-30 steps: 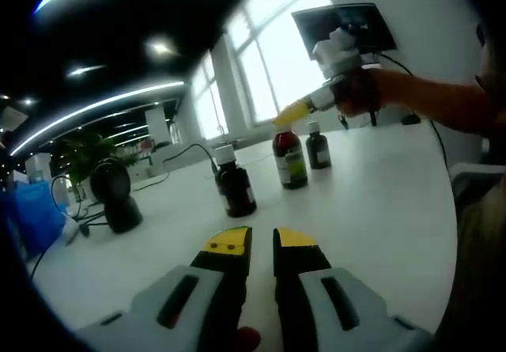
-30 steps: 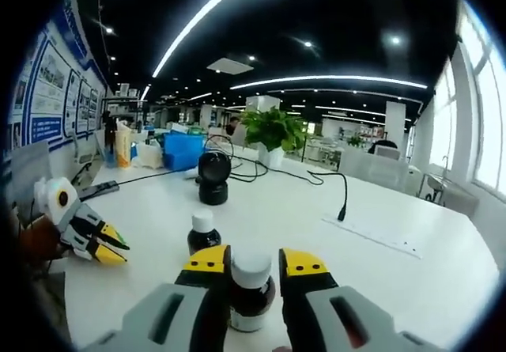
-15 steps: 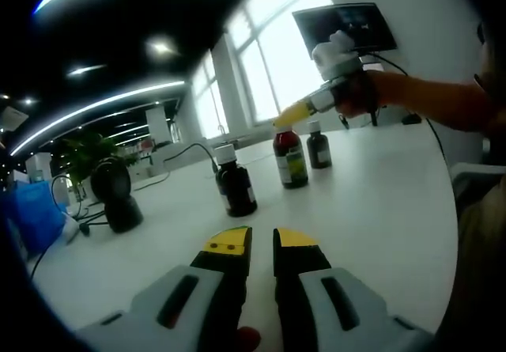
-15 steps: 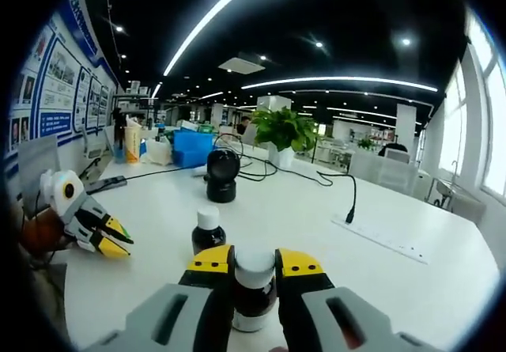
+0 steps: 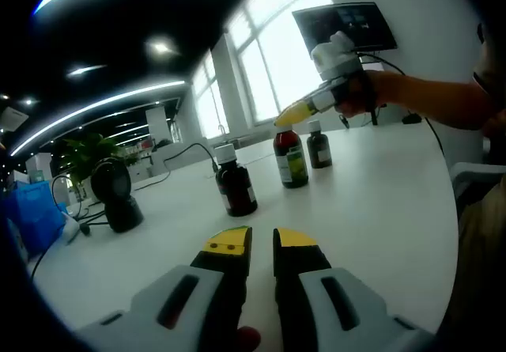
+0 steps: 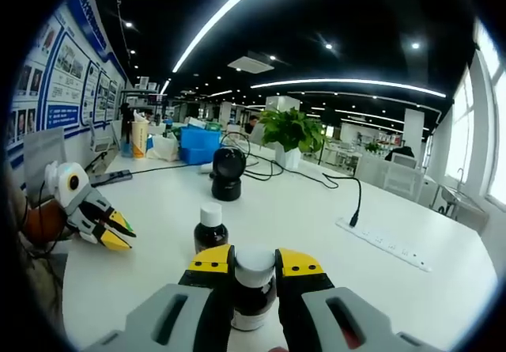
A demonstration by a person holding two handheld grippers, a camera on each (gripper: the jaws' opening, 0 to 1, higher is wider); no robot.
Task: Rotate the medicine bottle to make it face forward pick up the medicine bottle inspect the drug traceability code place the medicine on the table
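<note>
R gripper (image 6: 254, 261) clenched on medicine bottle (image 6: 254, 289) cap, above table (image 6: 316, 233); L gripper (image 5: 262, 241) jaws nearly closed, empty.

Three bottles stand on the bench (image 5: 379, 202): one (image 5: 236, 182) left, one (image 5: 290, 159) middle, one (image 5: 319, 148) right behind

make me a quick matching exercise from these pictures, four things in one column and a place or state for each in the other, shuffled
Things:
1. right tool
2. left tool
3. black dome-shaped scanner
4. green potted plant

States:
A. leafy, at the table's far side
B. shut, holding nothing
C. stands on the white table, cable attached
D. shut on the white-capped dark brown medicine bottle

Pairs: 1-D, 2-B, 3-C, 4-A
</note>
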